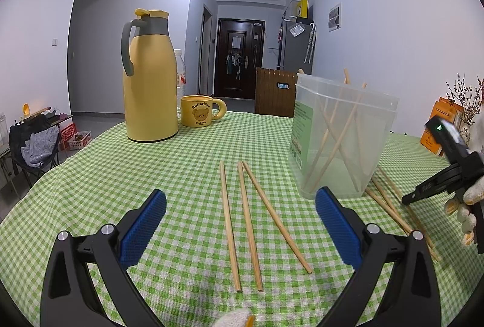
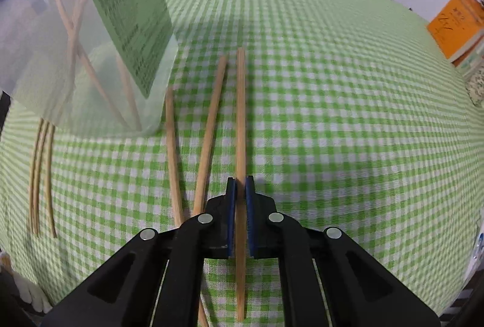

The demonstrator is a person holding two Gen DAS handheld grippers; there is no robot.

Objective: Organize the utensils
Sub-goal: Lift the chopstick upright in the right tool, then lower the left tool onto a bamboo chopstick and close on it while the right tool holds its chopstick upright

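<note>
Three wooden chopsticks (image 1: 249, 224) lie side by side on the green checked tablecloth (image 1: 181, 163), between the blue pads of my open left gripper (image 1: 241, 194). A clear plastic container (image 1: 341, 139) stands just beyond on the right, with several chopsticks leaning inside it. In the right wrist view, my right gripper (image 2: 240, 180) is shut on one chopstick (image 2: 241, 115), which runs straight ahead between its pads. Two more chopsticks (image 2: 211, 127) lie on the cloth just left of it, beside the container (image 2: 75, 40). I cannot tell whether the gripped chopstick is off the cloth.
A tall yellow thermos jug (image 1: 149, 79) and a yellow bear mug (image 1: 201, 111) stand at the far left of the table. A wooden chair back (image 1: 275, 91) rises behind the table. Orange books (image 2: 456, 24) sit at the right edge. A gloved hand (image 1: 466, 206) holds the right gripper.
</note>
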